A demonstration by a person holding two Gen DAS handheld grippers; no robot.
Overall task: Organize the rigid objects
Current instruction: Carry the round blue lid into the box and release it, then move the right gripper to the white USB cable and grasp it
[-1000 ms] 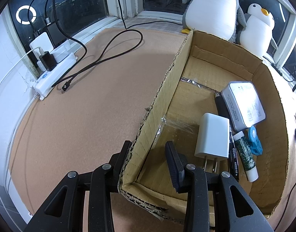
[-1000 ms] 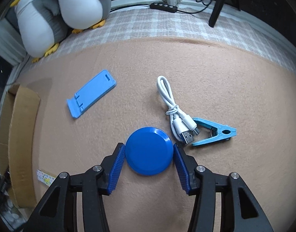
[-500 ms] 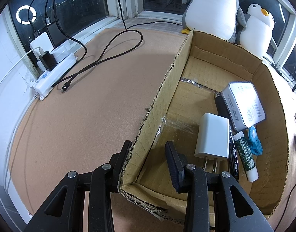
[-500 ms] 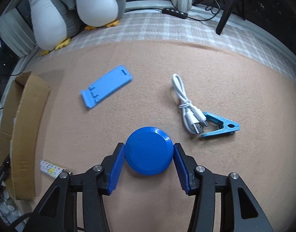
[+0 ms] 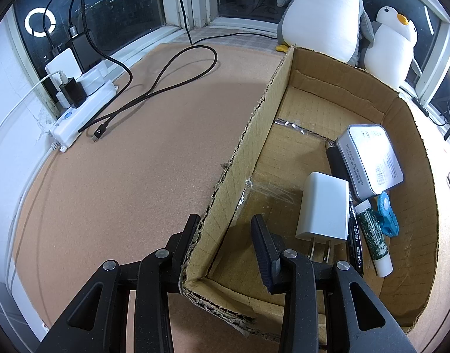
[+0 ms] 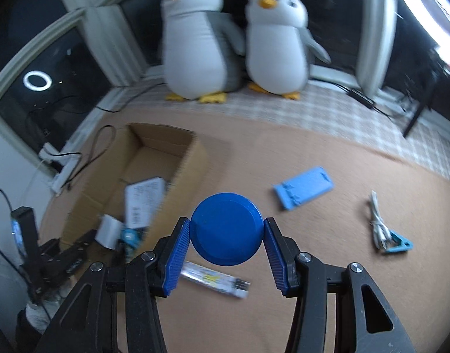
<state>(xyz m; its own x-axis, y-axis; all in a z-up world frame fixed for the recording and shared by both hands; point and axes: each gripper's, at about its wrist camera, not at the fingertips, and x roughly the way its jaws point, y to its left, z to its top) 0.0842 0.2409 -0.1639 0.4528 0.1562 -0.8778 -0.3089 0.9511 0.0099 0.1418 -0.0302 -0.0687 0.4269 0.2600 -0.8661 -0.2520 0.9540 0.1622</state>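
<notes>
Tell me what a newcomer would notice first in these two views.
The round blue plastic disc, clamped in the right gripper above the tan mat, dominates. Next comes the open brown cardboard box holding a white plug charger, its near corner wall between the left gripper fingers. Two plush penguins sit by the window.

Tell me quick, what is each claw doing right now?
Left claw: closed on the cardboard box wall, holding its corner.
Right claw: closed on the blue round lid, holding it above the mat.

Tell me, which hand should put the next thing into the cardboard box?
The right. Its gripper already holds the blue disc between its fingers, lifted beside the cardboard box. The left gripper is busy clamping the box's wall.
</notes>
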